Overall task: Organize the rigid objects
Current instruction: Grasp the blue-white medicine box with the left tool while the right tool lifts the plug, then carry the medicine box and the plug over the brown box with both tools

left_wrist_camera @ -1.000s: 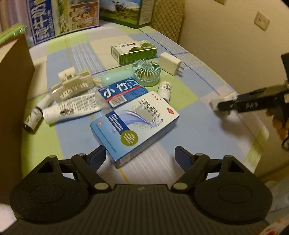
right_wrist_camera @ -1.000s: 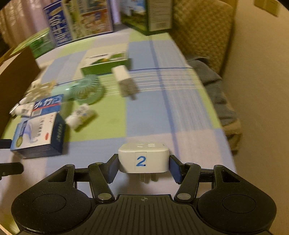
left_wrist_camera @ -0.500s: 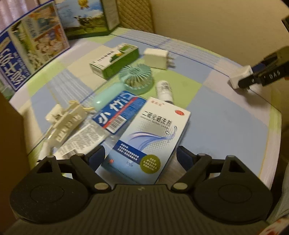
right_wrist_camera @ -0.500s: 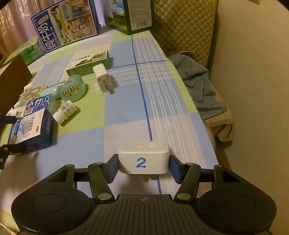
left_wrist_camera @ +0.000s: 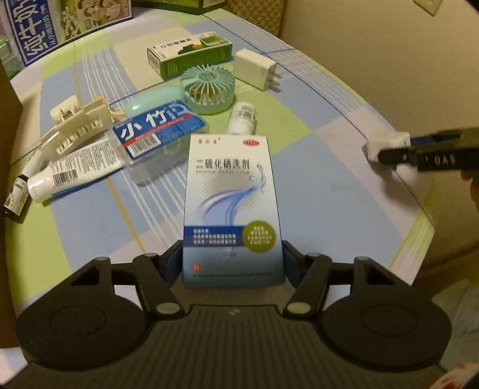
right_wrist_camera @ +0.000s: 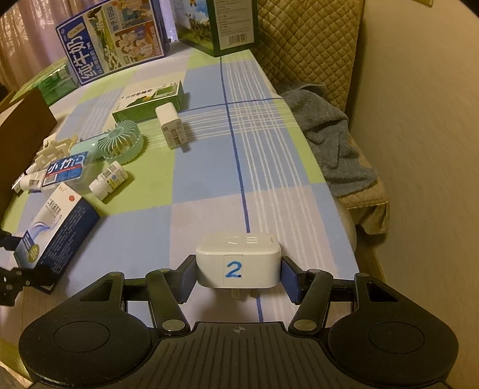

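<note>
Rigid objects lie scattered over the checked tablecloth [right_wrist_camera: 209, 179], most of them bunched toward its left side. Your left gripper [left_wrist_camera: 233, 260] has its fingers pressed against both long sides of the blue medicine box [left_wrist_camera: 232, 206], pinching it at its near end; the box lies flat on the cloth and points away from you. Just beyond its far end a small white bottle [left_wrist_camera: 243, 118] lies on its side, and next to that sits the mint handheld fan [left_wrist_camera: 208, 89]. Left of the fan, the clear floss-pick case [left_wrist_camera: 158, 130] with the blue label rests against a white tube [left_wrist_camera: 74, 175], with a cream hair claw [left_wrist_camera: 76, 125] behind them and a dark little bottle [left_wrist_camera: 16, 197] at the left edge. Farther back you see the green carton [left_wrist_camera: 190, 57] and, just right of it, a white charger [left_wrist_camera: 254, 71] with its prongs pointing right.

Your right gripper [right_wrist_camera: 238, 270] is clamped on the white plug adapter [right_wrist_camera: 238, 260] marked with a blue 2, its metal prongs facing down and toward you, near the right edge of the table. Along the far edge stand a blue milk carton box [right_wrist_camera: 110, 39] and a dark green box [right_wrist_camera: 230, 24]. A grey-blue towel [right_wrist_camera: 329, 134] lies off the right edge.
</note>
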Demonstrator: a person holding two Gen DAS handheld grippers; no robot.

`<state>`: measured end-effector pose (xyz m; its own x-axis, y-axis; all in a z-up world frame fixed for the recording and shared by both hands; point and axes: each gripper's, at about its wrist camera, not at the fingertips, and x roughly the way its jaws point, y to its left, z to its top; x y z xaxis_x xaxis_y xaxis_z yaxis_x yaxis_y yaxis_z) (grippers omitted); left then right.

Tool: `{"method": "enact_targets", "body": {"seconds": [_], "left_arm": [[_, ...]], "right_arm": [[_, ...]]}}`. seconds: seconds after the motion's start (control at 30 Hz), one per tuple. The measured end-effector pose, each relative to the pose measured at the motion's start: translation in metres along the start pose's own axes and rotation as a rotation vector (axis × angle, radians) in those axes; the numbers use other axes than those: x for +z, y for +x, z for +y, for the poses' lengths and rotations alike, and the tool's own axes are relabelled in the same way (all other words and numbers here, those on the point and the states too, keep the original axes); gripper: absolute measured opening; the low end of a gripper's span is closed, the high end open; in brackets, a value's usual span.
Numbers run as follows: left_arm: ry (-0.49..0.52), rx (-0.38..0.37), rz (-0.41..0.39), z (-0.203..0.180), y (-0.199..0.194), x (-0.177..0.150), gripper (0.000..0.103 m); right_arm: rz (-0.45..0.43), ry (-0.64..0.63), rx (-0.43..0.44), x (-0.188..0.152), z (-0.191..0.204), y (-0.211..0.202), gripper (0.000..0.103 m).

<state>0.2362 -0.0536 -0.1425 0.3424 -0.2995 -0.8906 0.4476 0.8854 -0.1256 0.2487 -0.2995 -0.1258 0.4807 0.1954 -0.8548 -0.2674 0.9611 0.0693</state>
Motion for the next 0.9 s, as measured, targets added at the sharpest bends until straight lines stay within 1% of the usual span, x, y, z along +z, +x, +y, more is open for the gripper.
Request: {"method": "enact_targets", "body": {"seconds": [0.03, 0.1, 0.17, 0.27, 0.37, 0.43, 0.53, 0.63, 0.9], "left_arm": [[-0.01, 0.004, -0.003, -0.001, -0.001, 0.004, 0.062], [-0.035, 0.01, -0.004, -0.001, -0.001, 0.012, 0.066], [-0.056, 0.019, 0.011, -0.002, 0.002, 0.019, 0.067], [-0.056, 0.057, 0.031, -0.009, 0.011, 0.027, 0.067], [-0.059, 0.1, 0.041, -0.015, 0.018, 0.032, 0.066], [-0.06, 0.131, 0.046, -0.019, 0.021, 0.033, 0.061], [-0.073, 0.151, 0.035, -0.023, 0.023, 0.033, 0.062], [-0.106, 0.157, 0.016, -0.027, 0.022, 0.031, 0.061], [-0.192, 0.183, -0.044, -0.041, 0.003, 0.016, 0.061]], "right_arm": [[0.0, -0.003, 0.002, 0.0, 0.0, 0.0, 0.056], [0.0, -0.009, 0.007, 0.0, -0.001, 0.0, 0.056], [-0.001, -0.018, 0.011, -0.001, 0.0, 0.0, 0.056], [0.0, -0.033, 0.018, -0.001, 0.0, 0.001, 0.056], [0.002, -0.043, 0.028, 0.0, -0.001, 0.001, 0.056], [0.004, -0.056, 0.035, 0.0, -0.001, 0.001, 0.056], [0.007, -0.078, 0.05, 0.0, -0.002, 0.001, 0.056], [0.01, -0.101, 0.071, 0.0, -0.004, 0.0, 0.056], [0.001, -0.189, 0.142, 0.005, -0.005, -0.003, 0.055]]}}
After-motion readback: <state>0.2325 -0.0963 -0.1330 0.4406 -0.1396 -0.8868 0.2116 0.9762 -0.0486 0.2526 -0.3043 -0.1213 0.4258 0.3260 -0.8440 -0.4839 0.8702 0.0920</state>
